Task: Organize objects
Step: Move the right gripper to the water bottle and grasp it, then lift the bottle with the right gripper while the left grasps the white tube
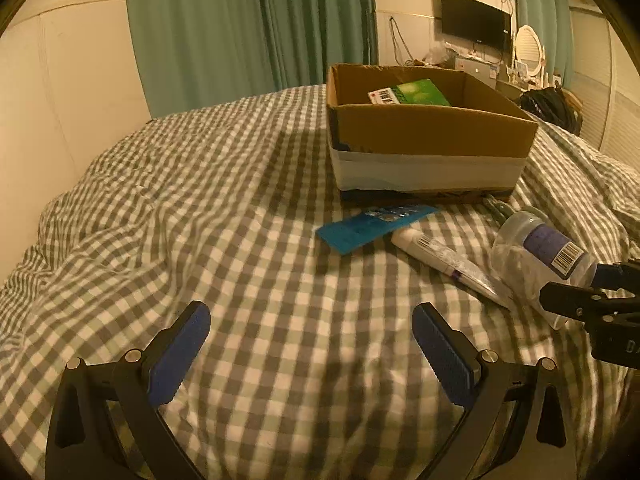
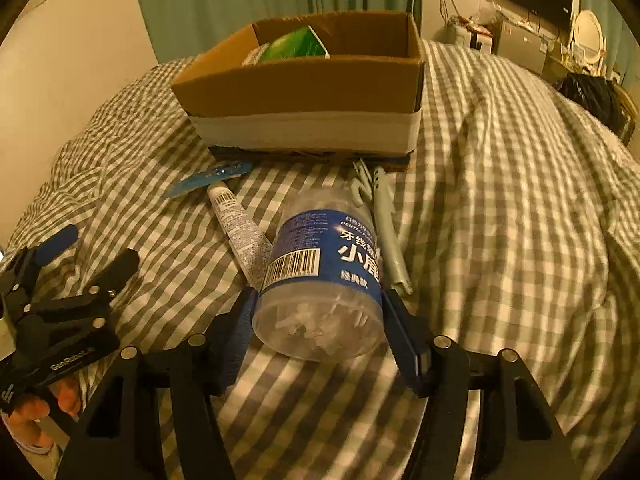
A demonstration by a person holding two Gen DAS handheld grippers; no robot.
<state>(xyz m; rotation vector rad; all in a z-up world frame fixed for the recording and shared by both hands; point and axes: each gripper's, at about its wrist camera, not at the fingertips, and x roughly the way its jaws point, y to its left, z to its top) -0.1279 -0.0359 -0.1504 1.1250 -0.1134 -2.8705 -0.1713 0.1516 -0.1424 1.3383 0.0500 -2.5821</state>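
The right gripper (image 2: 316, 320) has its two fingers pressed against the sides of a clear jar (image 2: 320, 276) with a blue label, clamped on its wide end; the jar lies on its side on the checked bedspread (image 2: 500, 200). Just left of the jar lies a white tube (image 2: 240, 228), and along its right side a pale grey pen-like thing (image 2: 386, 220). Beyond the tube a blue card (image 2: 208, 178) lies flat near the foot of a cardboard box (image 2: 304, 92), which holds a green packet (image 2: 296, 44). The left gripper (image 1: 310, 336) hovers over bare bedspread with its jaws wide apart, holding nothing. At the left edge of the right view, fingers of the person's hand (image 2: 44, 404) grip its handle.
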